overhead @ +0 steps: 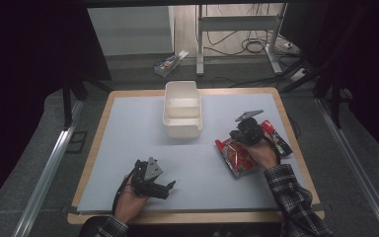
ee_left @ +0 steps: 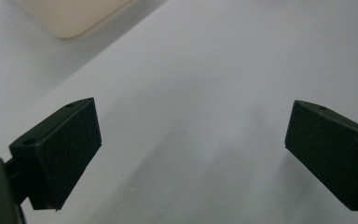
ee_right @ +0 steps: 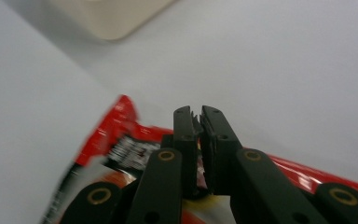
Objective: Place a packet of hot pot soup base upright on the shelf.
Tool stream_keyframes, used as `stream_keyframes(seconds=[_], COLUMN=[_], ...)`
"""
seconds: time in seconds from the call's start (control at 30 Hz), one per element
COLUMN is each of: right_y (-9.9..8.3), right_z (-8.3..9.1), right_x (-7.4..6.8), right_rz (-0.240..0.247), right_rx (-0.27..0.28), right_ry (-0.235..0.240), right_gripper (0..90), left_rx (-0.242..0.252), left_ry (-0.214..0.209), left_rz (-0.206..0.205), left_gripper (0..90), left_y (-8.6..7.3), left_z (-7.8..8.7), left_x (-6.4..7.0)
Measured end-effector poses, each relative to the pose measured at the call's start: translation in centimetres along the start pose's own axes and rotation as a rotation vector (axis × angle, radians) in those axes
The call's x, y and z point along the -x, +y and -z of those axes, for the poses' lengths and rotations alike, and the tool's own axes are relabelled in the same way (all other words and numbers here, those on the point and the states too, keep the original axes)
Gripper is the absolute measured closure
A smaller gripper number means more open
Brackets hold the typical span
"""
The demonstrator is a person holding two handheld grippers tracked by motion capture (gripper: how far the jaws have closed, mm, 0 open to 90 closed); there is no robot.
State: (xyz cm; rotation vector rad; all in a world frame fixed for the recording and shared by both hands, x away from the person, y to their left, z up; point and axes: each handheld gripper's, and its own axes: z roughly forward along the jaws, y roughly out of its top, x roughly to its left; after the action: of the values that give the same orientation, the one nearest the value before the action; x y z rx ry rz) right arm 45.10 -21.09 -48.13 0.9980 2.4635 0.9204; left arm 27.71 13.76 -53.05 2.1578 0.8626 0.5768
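Observation:
A red snack packet (overhead: 235, 159) lies on the pale mat (overhead: 138, 138) at the right. My right gripper (overhead: 238, 142) is over it, and in the right gripper view the jaws (ee_right: 197, 114) are pressed together with the packet's (ee_right: 116, 140) thin edge between them. A second red packet (overhead: 277, 136) lies just right of that hand. My left gripper (overhead: 168, 188) rests low at the front left, jaws pointing right. In its own view the left gripper (ee_left: 191, 144) stands wide open above bare mat, holding nothing.
A white two-compartment container (overhead: 166, 106) stands at the middle back of the mat; its corner shows in both gripper views (ee_left: 70, 16) (ee_right: 112, 16). The table's wooden edge (overhead: 197, 217) frames the mat. A small box (overhead: 169, 63) and cables lie on the floor beyond.

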Motion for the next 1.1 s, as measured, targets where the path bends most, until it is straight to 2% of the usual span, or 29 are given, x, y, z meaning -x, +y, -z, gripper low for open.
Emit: stream_keyframes(seconds=[0.1,0.17,0.2,0.3,0.33,0.37,0.4,0.47,0.5,0.57,0.6,0.73,0.87,0.93,0.97,1.03,1.07,1.1], right_y=[-0.8,-1.3,-1.3,-2.2,-2.9,-2.9,-3.9,-4.2,-5.3,-5.6,-6.4,-7.1,-7.6,-7.3,-7.3,-7.2,-7.3,-7.3], right_z=[1.0,1.7,1.7,3.0,3.7,3.7,4.5,4.8,5.2,5.2,5.0,4.7,3.8,3.6,3.6,3.6,3.4,3.4], right_x=[1.9,3.1,3.1,5.1,6.2,6.2,7.6,8.0,9.2,9.4,10.0,10.5,10.2,9.4,9.4,9.1,8.5,8.5], right_rz=[-0.046,-0.059,-0.059,-0.096,-0.125,-0.125,-0.163,-0.178,-0.224,-0.237,-0.248,-0.271,-0.285,-0.27,-0.27,-0.285,-0.287,-0.287], right_rx=[0.013,0.013,0.013,0.012,0.017,0.017,0.018,0.017,0.009,0.002,-0.025,-0.055,-0.082,-0.1,-0.1,-0.096,-0.089,-0.089], right_ry=[-0.028,-0.068,-0.068,-0.132,-0.169,-0.169,-0.221,-0.237,-0.258,-0.26,-0.268,-0.266,-0.183,-0.215,-0.215,-0.206,-0.178,-0.178], right_gripper=[84.9,86.2,86.2,88.1,88.3,88.3,88.4,88.4,88.4,88.4,88.4,88.4,89.0,89.1,89.1,89.2,89.2,89.2], left_rx=[-0.002,-0.004,-0.004,-0.003,-0.003,-0.004,-0.005,-0.006,-0.008,-0.015,-0.015,-0.009,-0.007,-0.007,-0.006,-0.007,-0.007,-0.007], left_ry=[0.001,0.001,0.001,0.0,0.0,0.0,0.0,0.0,0.0,0.001,0.0,-0.004,-0.007,-0.009,-0.01,-0.012,-0.013,-0.013], left_rz=[-0.003,-0.005,-0.005,-0.003,-0.003,-0.002,-0.003,-0.004,-0.006,-0.013,-0.012,-0.002,0.006,0.007,0.008,0.01,0.012,0.012], left_gripper=[3.3,3.3,3.4,3.4,3.4,3.4,3.4,3.5,3.5,3.5,3.5,3.5,3.6,3.6,3.6,3.6,3.7,3.7], left_y=[0.0,0.0,0.0,0.0,0.0,0.0,0.0,0.0,0.0,0.1,0.1,0.1,0.1,0.1,0.1,0.1,0.2,0.2], left_z=[0.0,0.0,0.0,0.0,0.0,0.0,0.0,0.0,-0.1,0.0,-0.1,-0.1,-0.1,-0.1,-0.1,-0.1,-0.1,-0.1], left_x=[0.1,0.1,0.1,0.1,0.1,0.1,0.1,0.1,0.1,0.1,0.1,0.1,0.1,0.1,0.1,0.1,0.2,0.2])
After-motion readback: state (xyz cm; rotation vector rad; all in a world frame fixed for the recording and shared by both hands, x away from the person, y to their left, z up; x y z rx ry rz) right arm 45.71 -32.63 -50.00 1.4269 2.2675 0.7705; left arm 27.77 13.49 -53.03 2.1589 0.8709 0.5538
